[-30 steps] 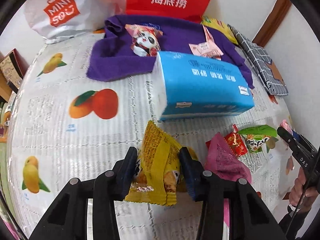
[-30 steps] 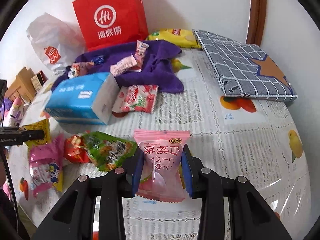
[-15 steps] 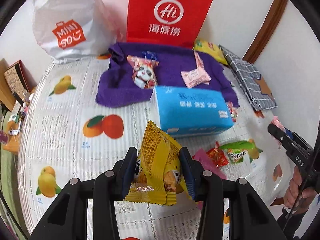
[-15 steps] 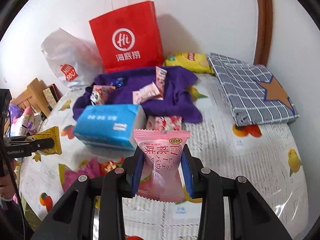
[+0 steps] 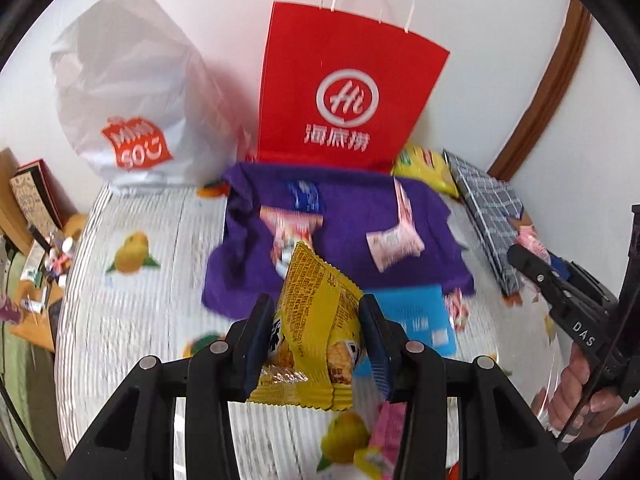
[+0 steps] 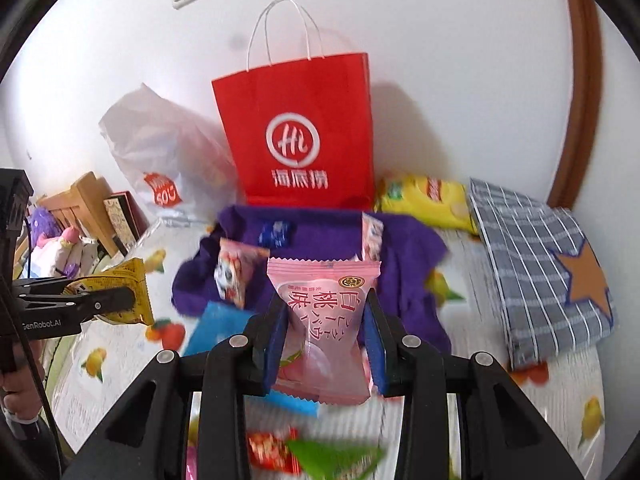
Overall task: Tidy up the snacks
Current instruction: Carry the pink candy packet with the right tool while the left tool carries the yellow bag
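Observation:
My left gripper (image 5: 318, 324) is shut on a yellow snack packet (image 5: 316, 320) and holds it high above the table. My right gripper (image 6: 326, 324) is shut on a pink peach-candy packet (image 6: 324, 320), also raised. The left gripper and its yellow packet (image 6: 128, 296) show at the left of the right wrist view; the right gripper (image 5: 528, 256) shows at the right of the left wrist view. A red paper bag (image 5: 344, 96) (image 6: 304, 132) stands open-topped against the wall. Several small snack packets lie on a purple cloth (image 5: 352, 208) (image 6: 320, 232) before it.
A white plastic bag (image 5: 132, 96) stands left of the red bag. A blue tissue pack (image 5: 416, 316), a yellow chip bag (image 6: 424, 200) and a grey checked pouch (image 6: 548, 264) lie on the fruit-print tablecloth (image 5: 132, 300). Red and green snacks (image 6: 304, 452) lie near the front edge.
Both grippers have risen well above the table with their packets and moved back, so the red bag's top and handles now show. Both grips are unchanged.

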{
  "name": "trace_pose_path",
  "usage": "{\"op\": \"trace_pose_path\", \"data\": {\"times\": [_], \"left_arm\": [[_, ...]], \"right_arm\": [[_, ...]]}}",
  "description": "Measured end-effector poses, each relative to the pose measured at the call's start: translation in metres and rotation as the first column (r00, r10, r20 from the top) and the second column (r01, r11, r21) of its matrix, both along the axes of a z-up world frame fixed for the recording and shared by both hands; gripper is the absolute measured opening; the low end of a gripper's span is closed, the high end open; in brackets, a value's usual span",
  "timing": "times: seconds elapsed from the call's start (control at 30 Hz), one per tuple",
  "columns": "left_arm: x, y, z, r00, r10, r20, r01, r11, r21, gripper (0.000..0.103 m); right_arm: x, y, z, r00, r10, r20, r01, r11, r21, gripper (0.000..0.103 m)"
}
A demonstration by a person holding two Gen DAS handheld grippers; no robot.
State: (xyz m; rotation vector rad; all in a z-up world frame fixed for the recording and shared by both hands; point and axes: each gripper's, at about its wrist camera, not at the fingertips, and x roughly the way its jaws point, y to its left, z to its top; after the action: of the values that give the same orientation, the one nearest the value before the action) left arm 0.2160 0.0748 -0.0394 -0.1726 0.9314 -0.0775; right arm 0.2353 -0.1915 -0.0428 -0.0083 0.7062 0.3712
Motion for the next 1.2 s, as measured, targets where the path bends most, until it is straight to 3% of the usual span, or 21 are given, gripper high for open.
{"op": "trace_pose_path", "data": {"times": [0.63, 0.7, 0.8, 1.2], "left_arm": [[0.114, -0.005, 0.001, 0.999, -0.016, 0.032, 0.017, 1.0, -0.027, 0.042], [0.121, -0.004, -0.011, 1.0, -0.013, 0.019, 0.014, 0.999, -0.031, 0.042], [0.133, -0.002, -0.028, 0.998, 0.009, -0.061, -0.009, 1.0, 0.0, 0.042], [0.137, 0.01, -0.036, 0.996, 0.045, -0.077, -0.046, 0.999, -0.012, 0.042]], "right_arm": [[0.126, 0.028, -0.005, 1.0, -0.001, -0.023, 0.003, 0.998, 0.055, 0.036], [0.135, 0.03, -0.012, 0.999, -0.002, -0.046, 0.004, 0.999, 0.04, 0.036], [0.143, 0.029, -0.025, 0.998, 0.002, -0.062, -0.001, 1.0, 0.011, 0.036], [0.167, 0.023, -0.057, 0.989, -0.002, -0.145, 0.002, 1.0, 0.0, 0.036]]}}
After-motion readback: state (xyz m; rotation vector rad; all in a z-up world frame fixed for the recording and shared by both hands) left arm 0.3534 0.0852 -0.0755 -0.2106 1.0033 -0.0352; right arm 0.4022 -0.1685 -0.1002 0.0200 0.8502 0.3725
